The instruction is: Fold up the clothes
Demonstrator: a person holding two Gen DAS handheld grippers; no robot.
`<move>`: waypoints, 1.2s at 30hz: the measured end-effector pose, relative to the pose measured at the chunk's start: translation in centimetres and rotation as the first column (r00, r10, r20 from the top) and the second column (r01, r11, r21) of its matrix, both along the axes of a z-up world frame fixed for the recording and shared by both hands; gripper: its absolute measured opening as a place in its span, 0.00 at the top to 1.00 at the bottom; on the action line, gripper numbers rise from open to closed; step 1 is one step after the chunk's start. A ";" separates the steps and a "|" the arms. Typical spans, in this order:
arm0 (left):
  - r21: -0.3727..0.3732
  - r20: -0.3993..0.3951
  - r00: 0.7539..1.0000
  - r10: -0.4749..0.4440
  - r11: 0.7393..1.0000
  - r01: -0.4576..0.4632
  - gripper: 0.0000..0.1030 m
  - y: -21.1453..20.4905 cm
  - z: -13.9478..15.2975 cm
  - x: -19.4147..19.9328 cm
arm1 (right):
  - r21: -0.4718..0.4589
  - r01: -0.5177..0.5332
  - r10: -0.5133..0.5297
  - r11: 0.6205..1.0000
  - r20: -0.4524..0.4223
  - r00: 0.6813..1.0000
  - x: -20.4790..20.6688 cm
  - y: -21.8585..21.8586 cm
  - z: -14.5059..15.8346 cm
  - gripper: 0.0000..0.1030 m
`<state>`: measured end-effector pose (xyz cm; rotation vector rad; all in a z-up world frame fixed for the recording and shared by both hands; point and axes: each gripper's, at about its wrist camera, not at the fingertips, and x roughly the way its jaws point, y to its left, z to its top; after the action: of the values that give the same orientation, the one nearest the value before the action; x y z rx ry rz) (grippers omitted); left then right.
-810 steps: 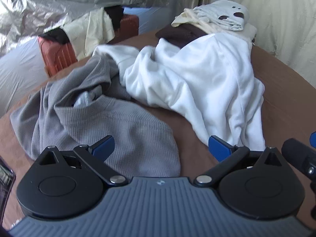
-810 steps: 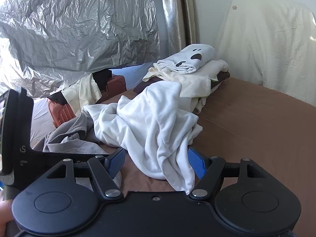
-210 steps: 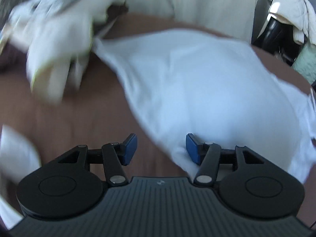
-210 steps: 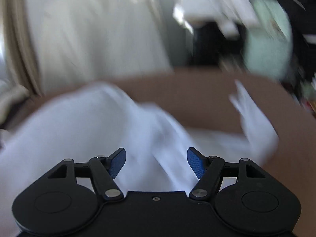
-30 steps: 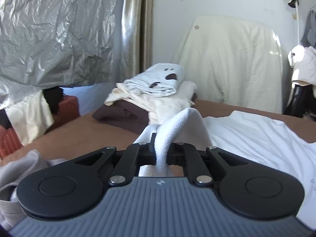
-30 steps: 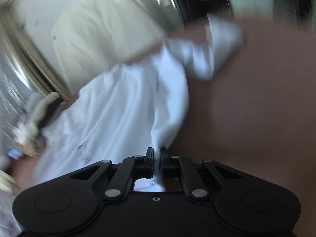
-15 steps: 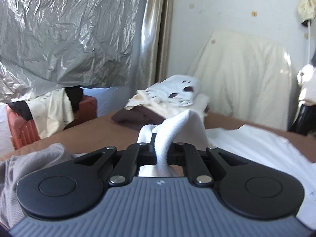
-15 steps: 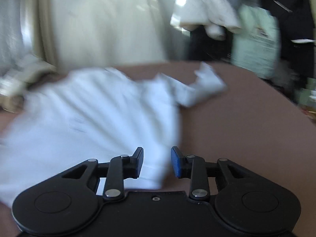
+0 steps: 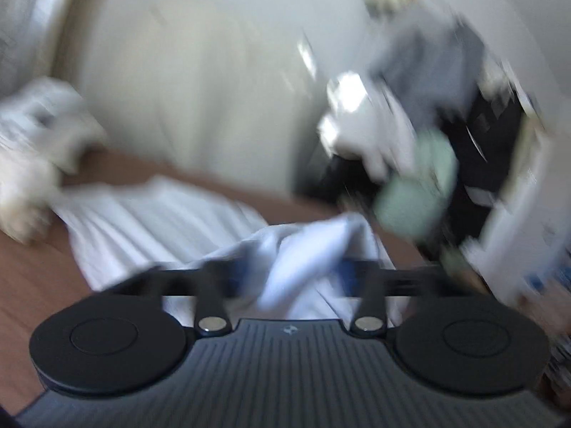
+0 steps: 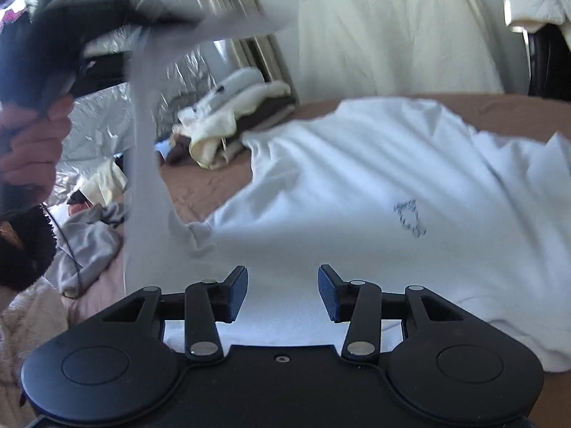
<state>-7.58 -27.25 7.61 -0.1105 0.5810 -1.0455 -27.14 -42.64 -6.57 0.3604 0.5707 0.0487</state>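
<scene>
A white T-shirt [image 10: 357, 185] with a small dark print lies spread on the brown table [image 10: 499, 110]. My right gripper [image 10: 282, 290] is open and empty just above the shirt's near edge. In the blurred left wrist view my left gripper [image 9: 285, 271] has its jaws apart, with a fold of the white shirt [image 9: 303, 253] lying between them. In the right wrist view the left gripper [image 10: 89, 18] is raised at the upper left with a white sleeve [image 10: 142, 164] hanging from it.
A stack of folded clothes [image 10: 235, 114] sits at the table's far side. A grey garment [image 10: 89, 242] lies at the left. A cream-covered chair [image 10: 392, 28] stands behind the table. Hanging clothes and bags [image 9: 446, 125] are at the right.
My left gripper has swung right and its jaws have come apart from the sleeve they were pinching. My right gripper has opened wider and turned toward the shirt's body.
</scene>
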 end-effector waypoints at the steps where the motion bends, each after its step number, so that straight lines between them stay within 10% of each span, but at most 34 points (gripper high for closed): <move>1: 0.036 0.003 1.000 -0.024 0.999 0.024 0.26 -0.7 -0.6 -0.3 | 0.013 0.010 -0.009 1.000 -0.015 1.000 0.2 -0.3 -0.5 0.50; 7: 0.205 0.068 0.998 0.009 0.978 -0.023 0.23 3.0 -4.3 -0.1 | 0.216 0.120 -0.105 0.969 -0.080 0.991 -0.9 -5.2 -3.4 0.49; 11: 0.393 -0.016 0.997 0.078 0.917 -0.065 0.23 6.3 -9.1 1.7 | 0.348 0.207 -0.186 0.914 -0.093 0.978 -1.3 -8.4 -4.3 0.44; 16: 0.435 -0.161 0.981 0.112 0.900 -0.031 0.23 9.9 -13.5 1.2 | 0.364 0.331 -0.320 0.870 -0.093 0.943 0.2 -10.5 -4.4 0.42; 21: 0.466 -0.099 0.995 -0.018 0.883 0.062 0.28 7.7 -13.5 -1.0 | 0.284 0.435 -0.428 0.854 -0.090 0.899 3.3 -11.4 -5.4 0.42; 24: 0.556 -0.065 0.997 -0.037 0.829 0.067 0.33 5.9 -14.6 -1.7 | 0.181 0.454 -0.455 0.872 -0.038 0.889 4.6 -10.6 -4.6 0.92; 29: 0.616 -0.043 0.998 -0.049 0.785 0.065 0.42 5.4 -15.4 -2.3 | -0.186 0.493 -0.453 0.850 0.221 0.864 4.5 -7.5 1.0 0.94; 33: 0.653 0.019 0.997 -0.075 0.756 0.044 0.73 4.8 -15.4 -3.4 | -0.222 0.469 -0.457 0.855 0.105 0.883 6.5 -9.9 0.6 0.92; 36: 0.613 0.012 0.997 -0.074 0.788 0.050 0.95 5.5 -14.4 -3.4 | -0.299 0.459 -0.466 0.837 0.049 0.883 7.3 -11.4 -0.8 0.92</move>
<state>-10.96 -21.75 -6.84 0.5084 0.8728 -0.8723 -19.80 -54.01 -7.40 0.1906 0.4938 -0.5110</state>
